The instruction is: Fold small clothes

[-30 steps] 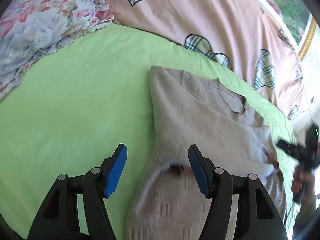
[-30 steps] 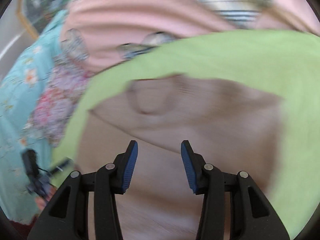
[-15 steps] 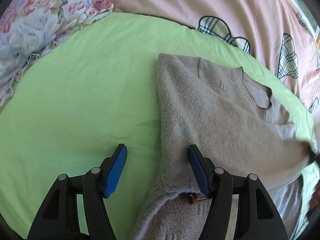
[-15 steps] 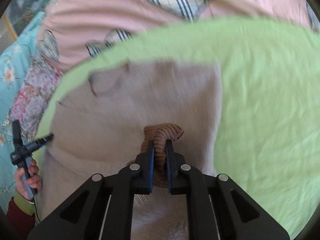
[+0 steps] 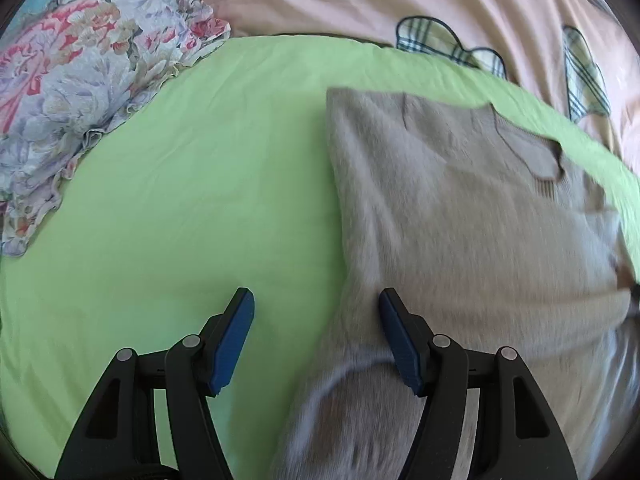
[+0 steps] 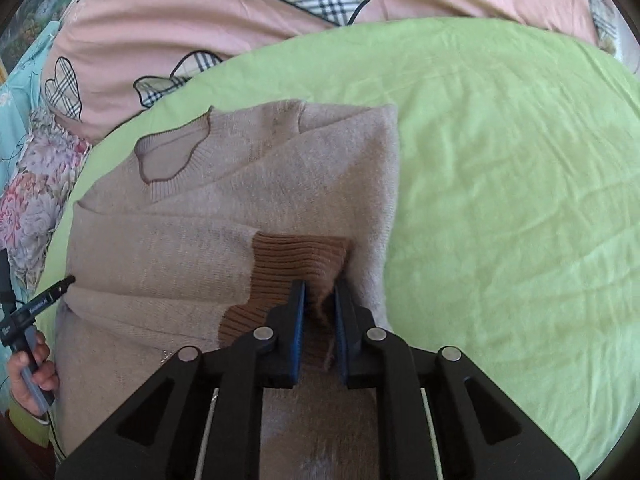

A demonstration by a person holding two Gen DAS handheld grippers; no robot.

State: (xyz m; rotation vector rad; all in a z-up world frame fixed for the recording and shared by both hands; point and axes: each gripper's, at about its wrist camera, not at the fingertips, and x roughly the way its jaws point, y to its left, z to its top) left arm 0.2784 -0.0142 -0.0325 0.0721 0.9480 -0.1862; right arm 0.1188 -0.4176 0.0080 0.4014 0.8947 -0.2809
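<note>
My right gripper (image 6: 320,300) clamped the beige knit sweater's (image 6: 224,216) brown ribbed cuff (image 6: 296,256) thinly, so I judged it might slip; left gripper (image 5: 316,336) jaws apart, empty.

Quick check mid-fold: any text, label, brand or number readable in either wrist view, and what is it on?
Left tongs' body, seen from the right wrist view: a small white printed marking, too small and blurred to read.
Sweater: no tag or print showing.
Pink quilt: plaid heart patches only, no lettering.
</note>
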